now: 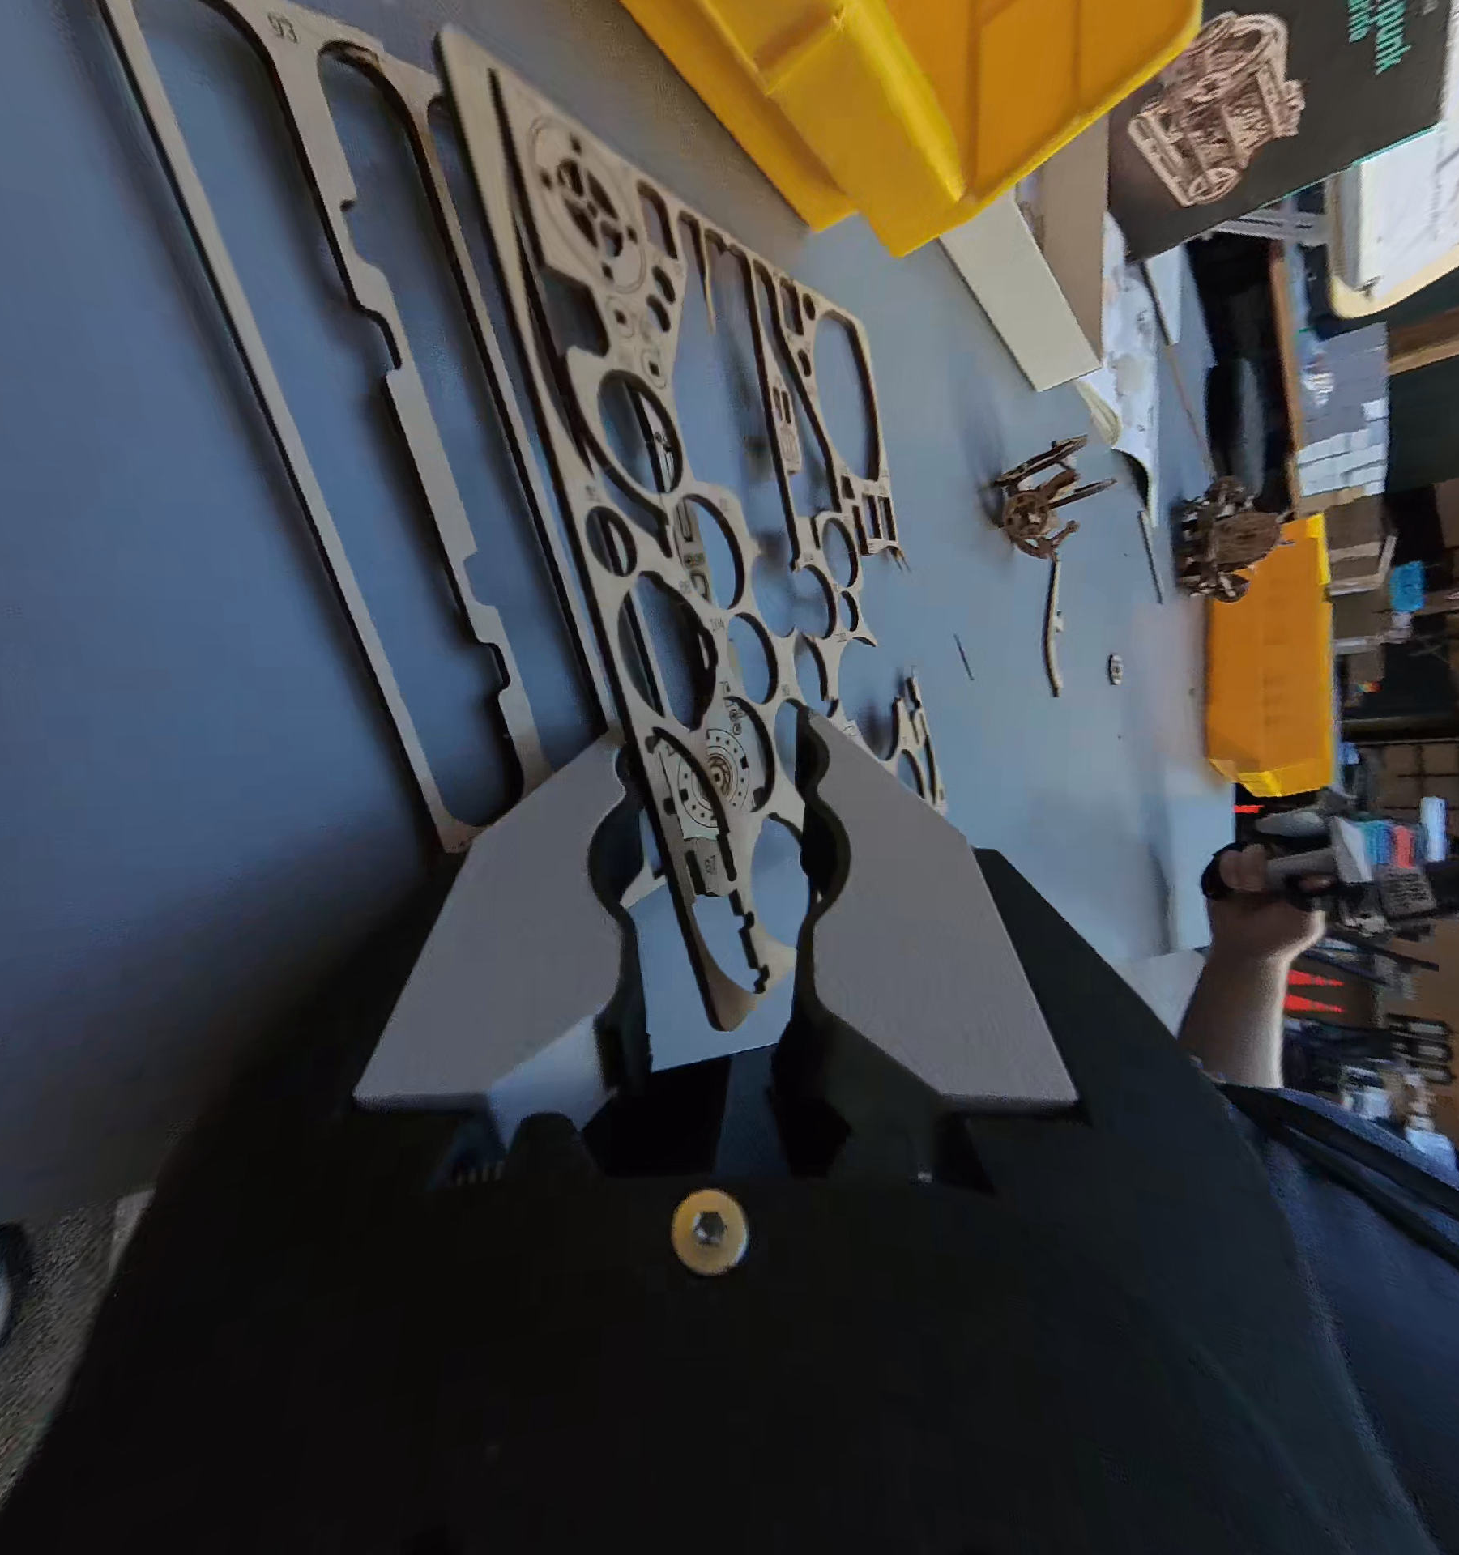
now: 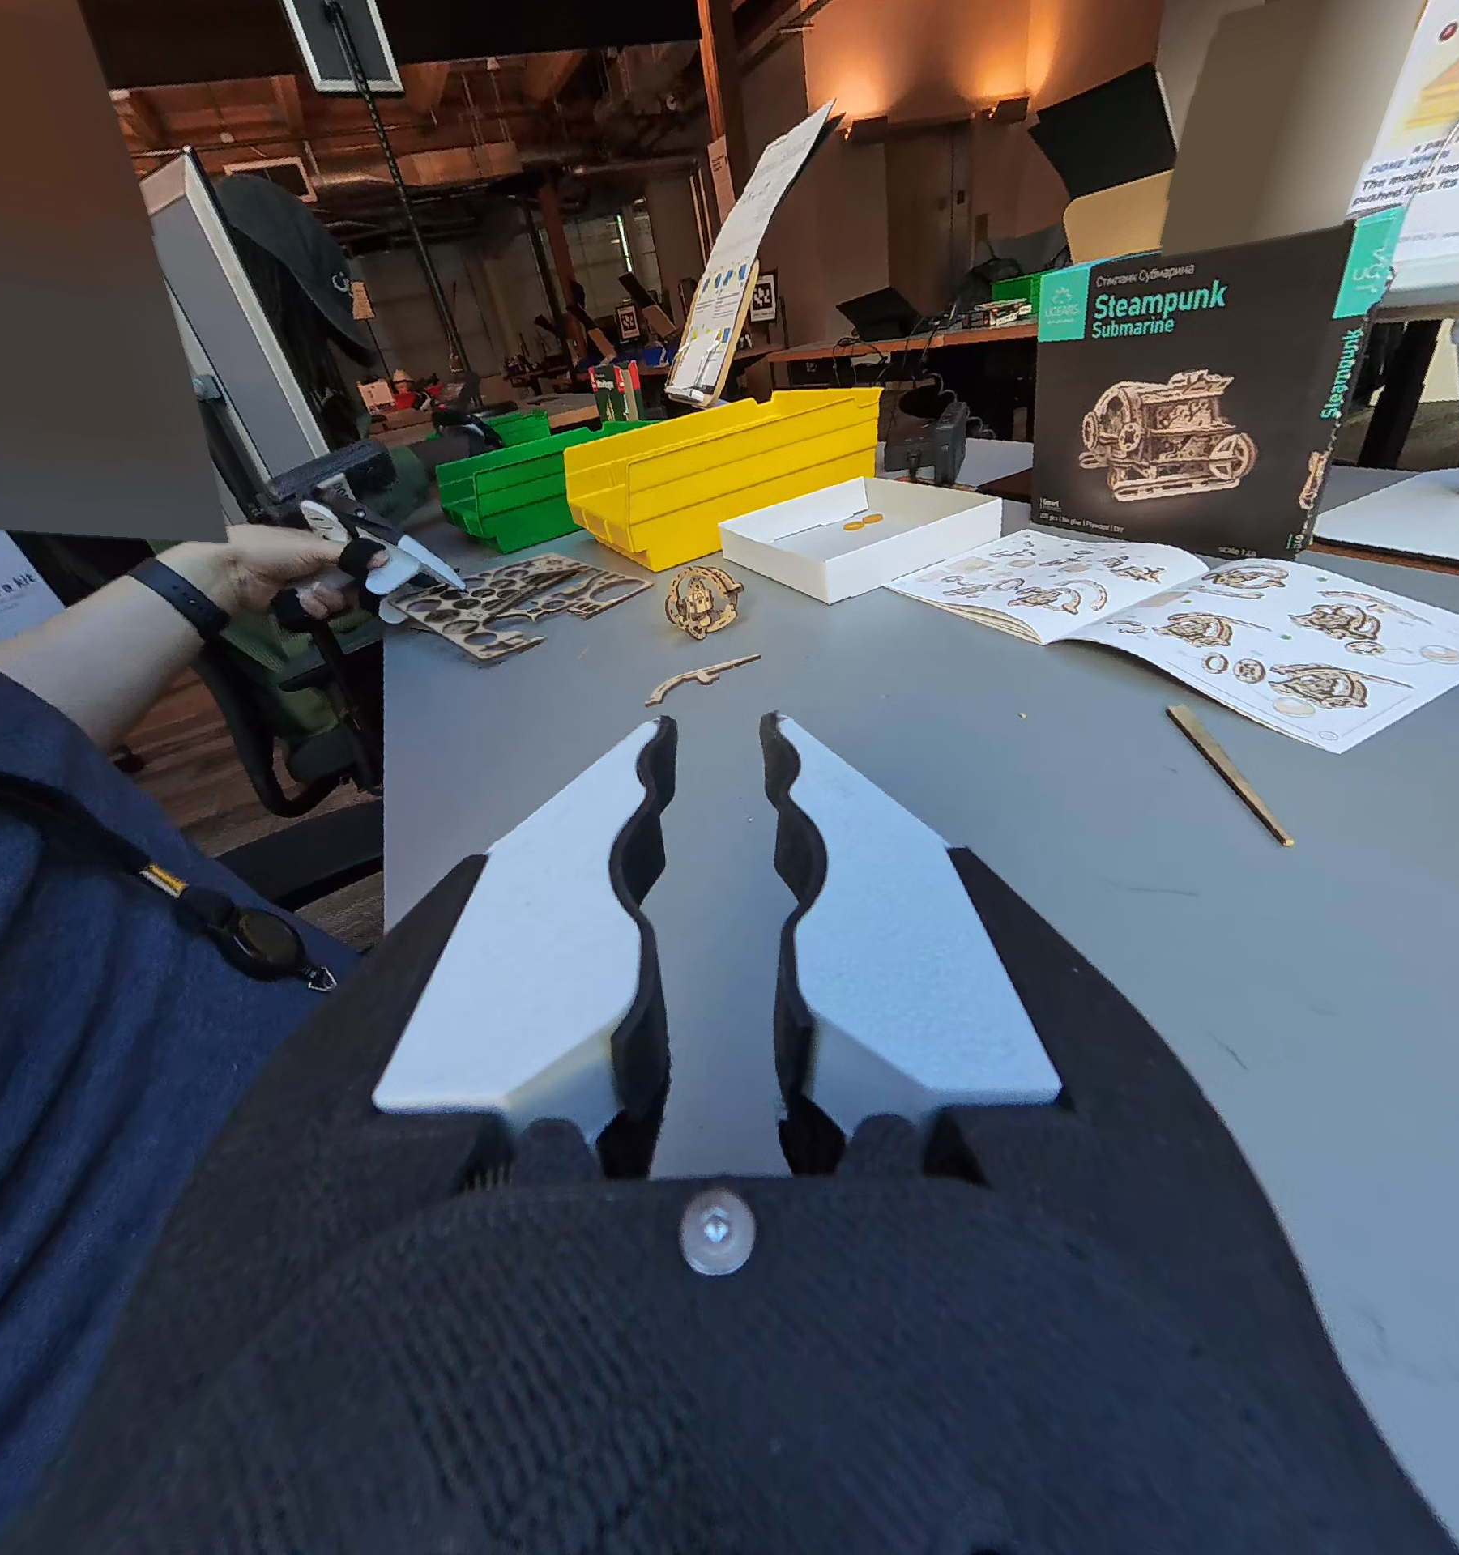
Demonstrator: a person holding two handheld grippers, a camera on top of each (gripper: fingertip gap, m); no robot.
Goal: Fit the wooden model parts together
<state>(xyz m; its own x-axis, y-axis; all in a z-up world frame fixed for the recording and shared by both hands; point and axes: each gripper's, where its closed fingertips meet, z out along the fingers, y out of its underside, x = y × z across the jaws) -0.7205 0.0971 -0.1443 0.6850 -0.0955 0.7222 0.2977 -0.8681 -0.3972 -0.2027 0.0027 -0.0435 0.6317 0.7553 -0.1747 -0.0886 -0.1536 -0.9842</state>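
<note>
A thin wooden parts sheet (image 1: 709,505) full of cut-out holes lies at the table's left end; it also shows in the right wrist view (image 2: 498,602). My left gripper (image 1: 717,745) has its jaws apart around the sheet's near end, and the sheet runs slanted between the fingers. It shows in the right wrist view (image 2: 423,581), held in a hand. A small assembled wooden piece (image 2: 700,602) stands mid-table, with a curved wooden strip (image 2: 700,677) in front of it. My right gripper (image 2: 719,724) is open and empty, over the grey table (image 2: 1045,926), short of the strip.
An emptied wooden frame sheet (image 1: 305,404) lies beside the parts sheet. A green bin (image 2: 507,496), a yellow bin (image 2: 709,471) and a white tray (image 2: 860,538) stand behind. An open booklet (image 2: 1197,623), the kit box (image 2: 1180,404) and a thin wooden stick (image 2: 1231,774) are on the right. Tip to tip, the grippers are about 55 centimeters apart.
</note>
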